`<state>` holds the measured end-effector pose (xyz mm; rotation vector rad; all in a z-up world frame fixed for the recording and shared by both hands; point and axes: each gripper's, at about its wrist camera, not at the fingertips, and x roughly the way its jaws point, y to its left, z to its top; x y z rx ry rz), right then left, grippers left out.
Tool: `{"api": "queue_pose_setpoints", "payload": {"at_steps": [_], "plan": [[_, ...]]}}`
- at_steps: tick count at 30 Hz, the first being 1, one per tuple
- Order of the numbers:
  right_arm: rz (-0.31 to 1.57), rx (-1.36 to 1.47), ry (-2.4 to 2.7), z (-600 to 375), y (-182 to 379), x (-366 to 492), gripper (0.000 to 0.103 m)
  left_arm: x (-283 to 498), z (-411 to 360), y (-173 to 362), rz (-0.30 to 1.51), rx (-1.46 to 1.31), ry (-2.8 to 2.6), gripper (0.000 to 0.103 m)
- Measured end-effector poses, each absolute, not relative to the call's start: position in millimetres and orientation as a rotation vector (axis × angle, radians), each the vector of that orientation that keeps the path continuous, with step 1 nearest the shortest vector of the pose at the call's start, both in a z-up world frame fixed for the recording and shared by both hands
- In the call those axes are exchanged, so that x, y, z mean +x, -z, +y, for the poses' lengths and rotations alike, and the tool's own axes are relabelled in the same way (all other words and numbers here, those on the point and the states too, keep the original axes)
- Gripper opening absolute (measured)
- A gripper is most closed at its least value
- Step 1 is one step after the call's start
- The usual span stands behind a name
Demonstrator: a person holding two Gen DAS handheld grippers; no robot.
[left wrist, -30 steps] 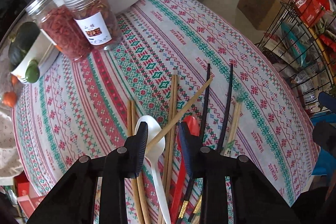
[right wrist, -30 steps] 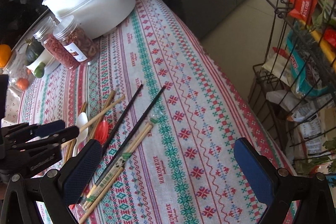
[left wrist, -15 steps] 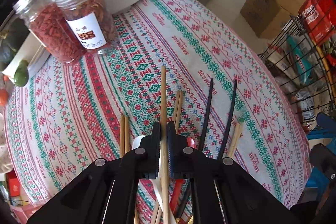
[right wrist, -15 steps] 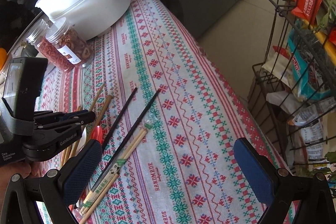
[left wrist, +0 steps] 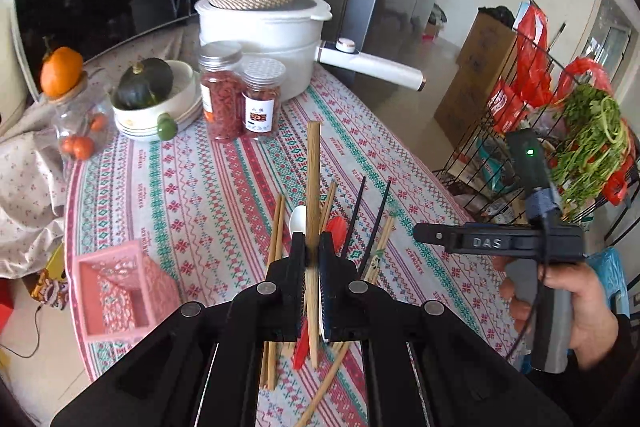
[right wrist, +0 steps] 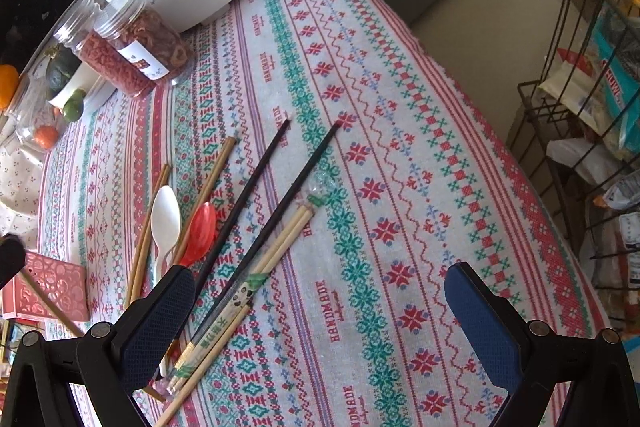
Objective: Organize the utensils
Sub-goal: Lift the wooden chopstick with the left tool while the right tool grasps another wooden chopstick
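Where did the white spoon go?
In the right wrist view, the white spoon lies on the tablecloth at the left, between the wooden chopsticks and the red spoon.

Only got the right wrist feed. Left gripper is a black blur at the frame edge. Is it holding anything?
Observer: Yes. The left gripper is shut on one wooden chopstick, held clear of the cloth.
Operator: One, not a pair?
Observer: One. The other chopsticks lie on the cloth below it.
Operator: Anything in the pink basket? I only see a corner.
Observer: The basket looks empty, with its open side up, near the table edge.
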<state>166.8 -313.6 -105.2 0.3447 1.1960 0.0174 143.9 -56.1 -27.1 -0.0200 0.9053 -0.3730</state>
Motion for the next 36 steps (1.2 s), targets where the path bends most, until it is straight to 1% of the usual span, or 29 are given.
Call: {"api": "queue_pose_setpoints", "payload": {"at_steps": [2,6,10,12,13,15,16,18,19,21,24,26,31,34,35,36], "plan": [[1.223,0.354,-0.03,-307.2,112.3,166.7,0.103,123.4,-41.2,19.0,0.872,-0.062,0.374,0.006],[1.247,0.362,-0.072,-286.1,117.2,166.3,0.099,86.3,-14.9,11.5,0.764,-0.093,0.348,0.006],[1.248,0.358,-0.146,-249.6,114.1,166.7,0.092,74.1,11.2,13.2,0.754,-0.15,0.307,0.006],[1.254,0.366,-0.208,-226.5,114.5,169.8,0.08,66.2,24.5,11.5,0.743,-0.169,0.293,0.006],[1.256,0.368,-0.244,-214.0,114.5,171.8,0.076,62.2,30.1,9.1,0.733,-0.176,0.288,0.006],[1.261,0.369,-0.296,-189.6,116.0,175.9,0.059,55.0,41.1,4.4,0.718,-0.179,0.28,0.006],[1.264,0.365,-0.313,-178.0,117.4,179.0,0.056,51.3,46.3,2.1,0.708,-0.181,0.275,0.006],[1.272,0.34,-0.325,-159.2,122.5,184.8,0.043,45.8,55.5,-0.2,0.701,-0.19,0.273,0.006],[1.28,0.321,-0.318,-152.0,126.5,188.6,0.04,44.9,60.0,-0.4,0.702,-0.197,0.272,0.006],[1.288,0.283,-0.285,-142.2,134.6,194.8,0.025,43.1,67.4,0.5,0.709,-0.208,0.265,0.006],[1.301,0.268,-0.227,-137.9,145.8,203.5,0.013,42.0,76.3,3.6,0.723,-0.227,0.253,0.006],[1.311,0.272,-0.197,-139.2,152.4,208.1,0.011,41.9,80.8,4.8,0.73,-0.234,0.246,0.006],[1.314,0.264,-0.149,-136.3,159.0,216.1,0.01,40.9,85.4,5.7,0.734,-0.24,0.24,0.006],[1.31,0.192,-0.094,-125.9,160.7,224.6,0.011,40.8,83.5,6.9,0.735,-0.231,0.236,0.006],[1.309,0.164,-0.08,-122.6,161.2,225.9,0.007,41.3,83.1,7.2,0.738,-0.228,0.234,0.006],[1.313,0.133,-0.074,-117.7,161.0,227.0,0.007,41.7,82.5,8.2,0.74,-0.224,0.231,0.006]]}}
